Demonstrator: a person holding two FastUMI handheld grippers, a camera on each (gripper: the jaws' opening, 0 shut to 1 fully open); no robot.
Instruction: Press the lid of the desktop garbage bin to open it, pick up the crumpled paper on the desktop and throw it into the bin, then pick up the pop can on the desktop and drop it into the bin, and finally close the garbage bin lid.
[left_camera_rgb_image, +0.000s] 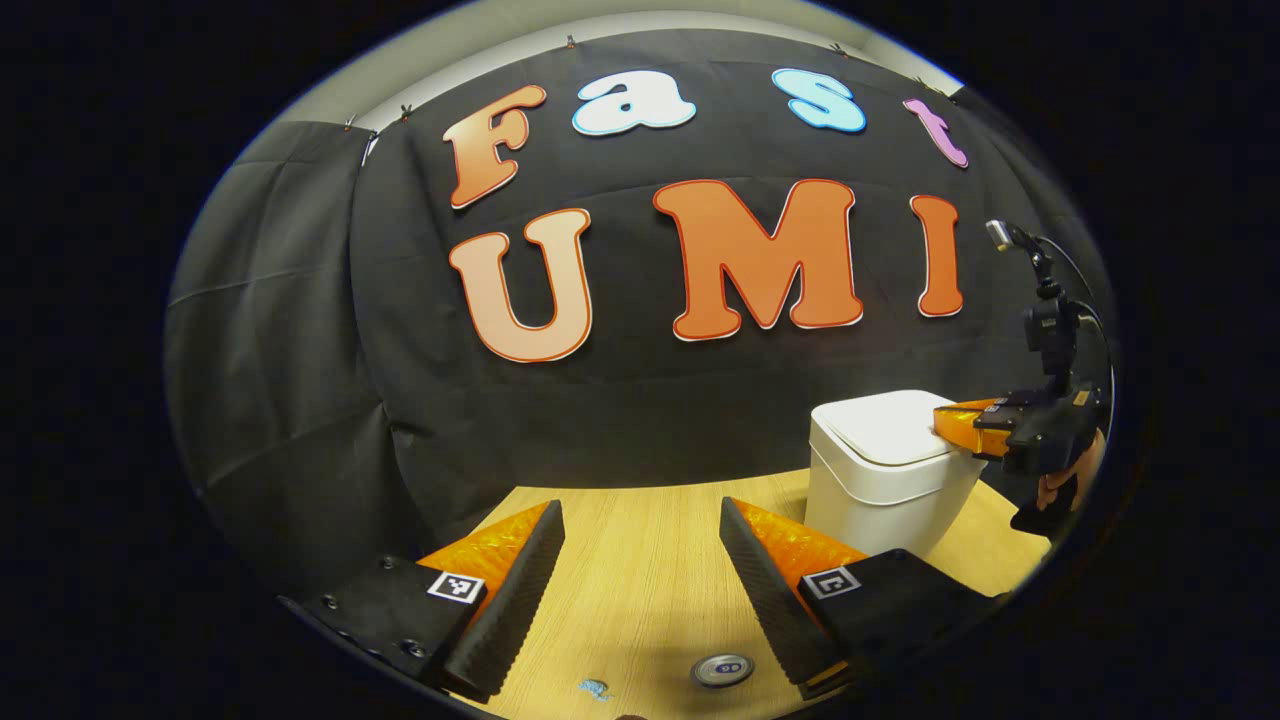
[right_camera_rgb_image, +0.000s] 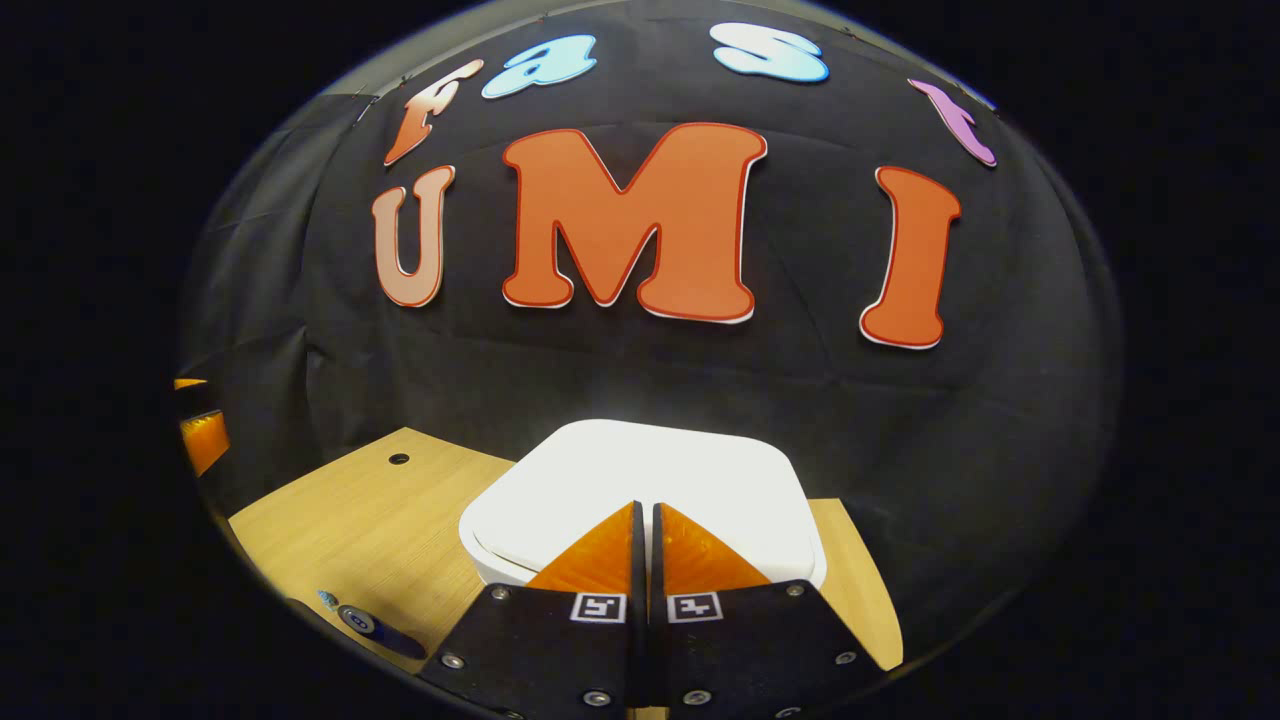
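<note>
The white desktop bin stands on the wooden table at the right, its lid down. My right gripper is shut with nothing between its fingers, its tips over the lid's near part. From the left gripper view, the right gripper reaches over the lid from the right, held by a hand. My left gripper is open above bare table, left of the bin. The pop can stands low between its fingers, top showing. A small blue crumpled scrap lies left of the can.
The wooden table runs back to the black cloth wall. A small round hole sits in the tabletop left of the bin. The can and the blue scrap lie near the front left edge. The left gripper shows at the far left.
</note>
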